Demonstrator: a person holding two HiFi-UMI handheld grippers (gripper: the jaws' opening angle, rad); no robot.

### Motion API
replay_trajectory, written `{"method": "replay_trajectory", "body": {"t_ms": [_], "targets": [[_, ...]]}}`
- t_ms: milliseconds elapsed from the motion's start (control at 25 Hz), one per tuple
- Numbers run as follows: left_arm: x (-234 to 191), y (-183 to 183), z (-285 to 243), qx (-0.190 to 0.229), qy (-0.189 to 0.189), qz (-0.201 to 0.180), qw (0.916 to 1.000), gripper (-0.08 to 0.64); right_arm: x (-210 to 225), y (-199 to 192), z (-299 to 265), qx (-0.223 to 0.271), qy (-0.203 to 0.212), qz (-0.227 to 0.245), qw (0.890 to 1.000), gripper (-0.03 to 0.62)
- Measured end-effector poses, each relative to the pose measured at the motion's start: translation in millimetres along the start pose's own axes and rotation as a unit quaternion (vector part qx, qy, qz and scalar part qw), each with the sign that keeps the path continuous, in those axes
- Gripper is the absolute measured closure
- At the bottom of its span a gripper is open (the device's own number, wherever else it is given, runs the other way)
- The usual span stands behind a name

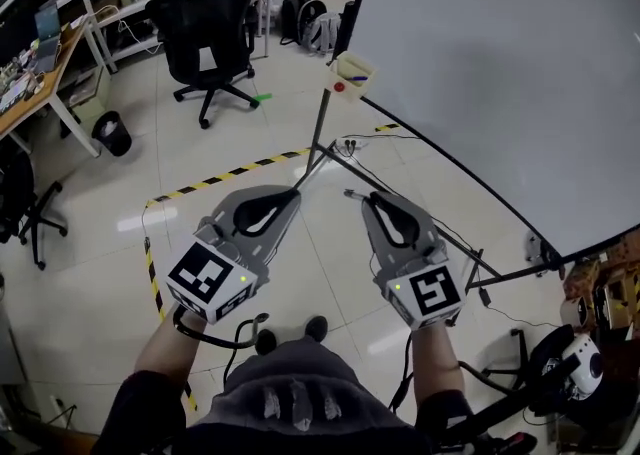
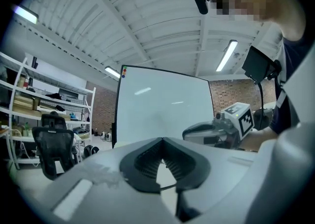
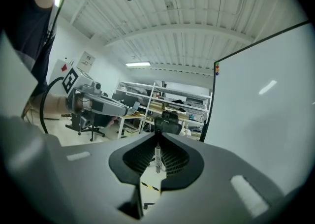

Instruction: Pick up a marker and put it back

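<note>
A slim marker [image 3: 157, 158] with a white barrel stands upright between the ribbed pads of my right gripper [image 3: 158, 142], which is shut on it. In the head view the right gripper [image 1: 362, 197] is held over the floor in front of the whiteboard [image 1: 500, 63], and the marker's end [image 1: 350, 193] pokes out at its tip. My left gripper [image 1: 296, 194] hangs beside it to the left, its tips pointing at the right one. The left gripper [image 2: 162, 156] is shut with nothing in it. A small tray [image 1: 352, 71] holding other markers sits at the whiteboard's far corner, well beyond both grippers.
The whiteboard's stand legs and cables [image 1: 420, 213] run across the floor under the grippers. Yellow-black tape [image 1: 230, 178] marks the tiles. A black office chair [image 1: 208, 28], a bin [image 1: 112, 131] and a desk [image 1: 40, 73] stand at the back left.
</note>
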State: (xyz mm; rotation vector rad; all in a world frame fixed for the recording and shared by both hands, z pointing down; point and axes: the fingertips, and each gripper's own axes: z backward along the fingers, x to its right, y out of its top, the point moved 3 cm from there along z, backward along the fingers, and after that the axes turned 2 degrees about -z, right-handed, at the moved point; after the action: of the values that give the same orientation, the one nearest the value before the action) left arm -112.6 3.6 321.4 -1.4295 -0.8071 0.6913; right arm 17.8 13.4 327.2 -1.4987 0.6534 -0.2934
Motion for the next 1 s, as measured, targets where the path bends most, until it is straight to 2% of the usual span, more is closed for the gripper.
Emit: {"method": "replay_trajectory", "body": {"t_ms": [240,400,720,1000], "targets": [[-5,-19,54,-0.017,0.003,0.026,0.9995,0.554,-54,4,1,-0.014,-0.001,0.001,1.0,0.555],[-1,-15,63,0.002,0.004,0.03,0.9995,0.554,-66,6,11,-0.018,-0.009,0.0,1.0,0.555],[27,-6,55,-0.006,0.005,0.024,0.9997,0.554,-62,15,49,0.001,-0.013,-0.007,1.0,0.555],[72,-3,24,-0.011,0.004,-0.005,0.9999,0.554,-36,7,90,0.011,-0.019,-0.007,1.0,0.555]]}}
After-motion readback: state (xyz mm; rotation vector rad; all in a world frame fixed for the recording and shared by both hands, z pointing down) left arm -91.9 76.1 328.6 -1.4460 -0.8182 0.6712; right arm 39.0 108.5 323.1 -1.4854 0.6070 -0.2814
